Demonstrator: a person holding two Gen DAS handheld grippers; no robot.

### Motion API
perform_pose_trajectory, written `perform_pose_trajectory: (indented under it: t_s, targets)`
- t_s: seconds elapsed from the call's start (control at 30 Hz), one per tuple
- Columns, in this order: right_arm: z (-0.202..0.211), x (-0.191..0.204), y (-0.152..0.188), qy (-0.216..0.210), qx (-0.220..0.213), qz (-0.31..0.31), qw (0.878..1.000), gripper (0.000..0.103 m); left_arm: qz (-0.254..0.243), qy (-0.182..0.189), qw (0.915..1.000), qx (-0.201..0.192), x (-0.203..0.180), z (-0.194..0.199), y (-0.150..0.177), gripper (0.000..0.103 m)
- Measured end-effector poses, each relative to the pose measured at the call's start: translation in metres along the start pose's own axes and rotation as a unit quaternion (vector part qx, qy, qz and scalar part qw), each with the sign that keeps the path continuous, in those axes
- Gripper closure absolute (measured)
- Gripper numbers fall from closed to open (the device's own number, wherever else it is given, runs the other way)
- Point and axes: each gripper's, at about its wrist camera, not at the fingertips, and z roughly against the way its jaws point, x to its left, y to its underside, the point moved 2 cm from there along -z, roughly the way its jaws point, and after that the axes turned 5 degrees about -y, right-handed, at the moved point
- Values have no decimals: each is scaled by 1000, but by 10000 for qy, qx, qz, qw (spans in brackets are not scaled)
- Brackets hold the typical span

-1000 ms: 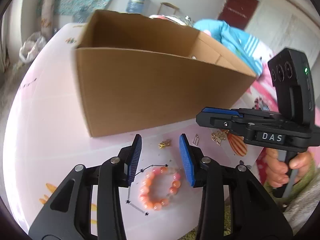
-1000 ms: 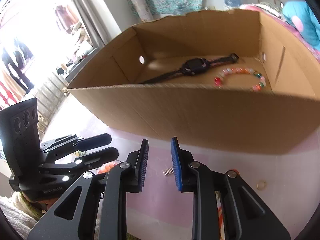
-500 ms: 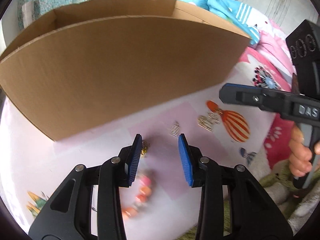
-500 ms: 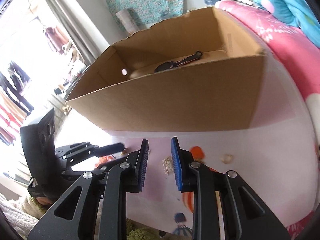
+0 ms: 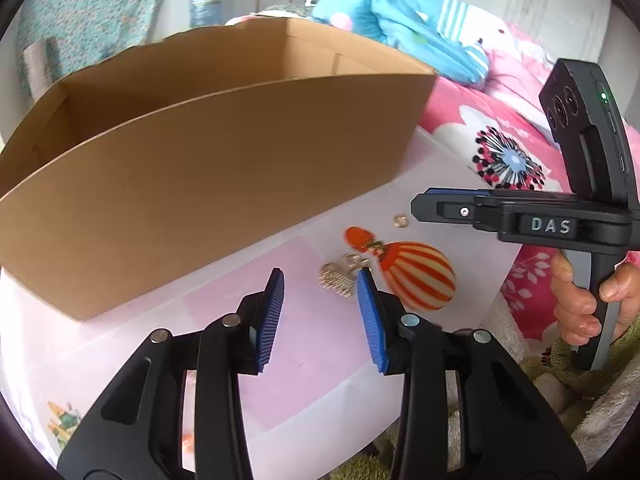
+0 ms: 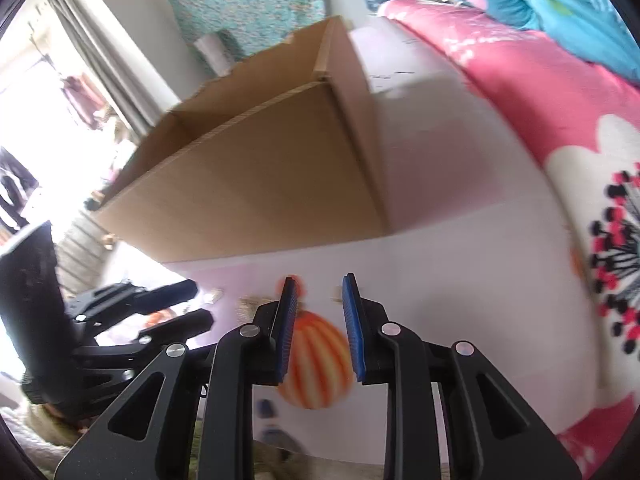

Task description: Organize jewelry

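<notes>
Jewelry first: a small gold cluster point(image 5: 338, 278), comb-toothed and glinting, lies on the table point(image 5: 320, 360) just ahead of the left gripper point(image 5: 320, 312), a touch right of its centre line. From the left wrist view, its long axis runs roughly crosswise to the fingers. A second gold piece point(image 5: 374, 246) sits just beyond on the printed balloon point(image 5: 416, 276), and a small ring point(image 5: 400, 221) lies further out, near the box point(image 5: 200, 184).

Left gripper is spread wide, nothing between the ribbed blue pads point(image 5: 270, 320). Right gripper point(image 6: 318, 320) is parted too, empty, hovering above the balloon; in its own view everything is blurred, so the gold there is hard to read.

Left looks the nearer one for the cluster: a short reach forward and slightly right should bracket it.

Materials: thin bright metal, fiddly and flat against a smooth glossy tabletop, likely to skate. The box is plain corrugated cardboard, open-topped, with tall walls; its inside is hidden from here. Soft pink floral bedding point(image 5: 508, 152) lies beyond.
</notes>
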Motion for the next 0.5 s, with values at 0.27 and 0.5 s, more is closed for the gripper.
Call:
perform_pose_trajectory:
  t_s: [0.27,0.5]
  targets:
    - [8,-15,5,365,108,184,9991,79,-15,-489,9984,297,-12,-23,0,67]
    - [7,-16,5,235,251,349,9988,79,-97,-846,9951,492,-16,-19,7,66]
